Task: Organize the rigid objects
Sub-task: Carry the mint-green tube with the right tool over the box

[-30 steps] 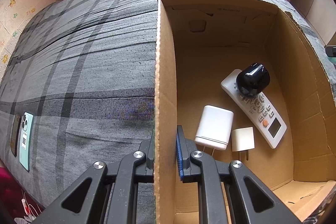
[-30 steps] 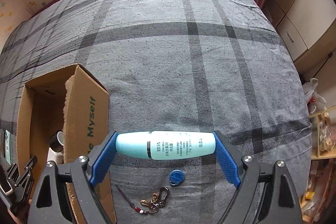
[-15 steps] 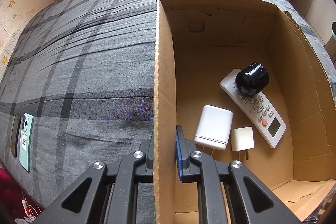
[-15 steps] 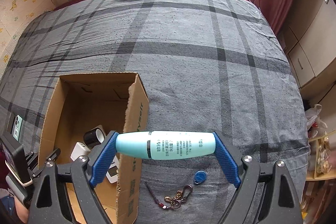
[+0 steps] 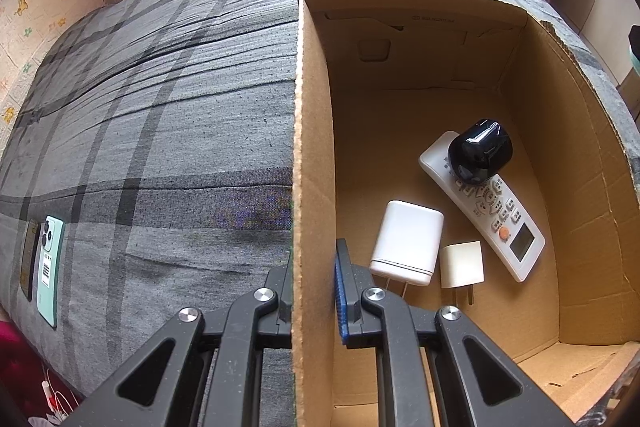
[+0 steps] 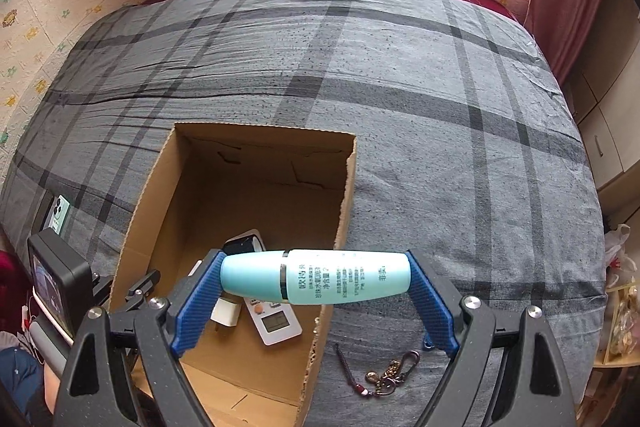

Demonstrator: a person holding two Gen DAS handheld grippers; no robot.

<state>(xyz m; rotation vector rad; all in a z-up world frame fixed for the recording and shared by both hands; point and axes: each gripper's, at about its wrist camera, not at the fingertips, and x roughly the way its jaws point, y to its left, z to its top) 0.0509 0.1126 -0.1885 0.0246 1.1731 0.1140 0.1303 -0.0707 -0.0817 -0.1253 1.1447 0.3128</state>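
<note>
My right gripper is shut on a mint-green bottle, gripped end to end between the blue pads and lying crosswise. The bottle hangs above the right wall of an open cardboard box, its left end over the inside. My left gripper is shut on the box's left wall, one finger outside and one inside. On the box floor lie a white remote, a black round object resting on the remote, a white charger and a small cream plug.
The box stands on a grey plaid bed. A keychain with a red-tipped cord lies on the bed right of the box. Two phones lie near the bed's left edge. Walls, a window and cupboards ring the bed.
My right gripper has carried the bottle left and a little up, from over the bare bed to above the box's right wall. The left gripper and the box have kept still.
</note>
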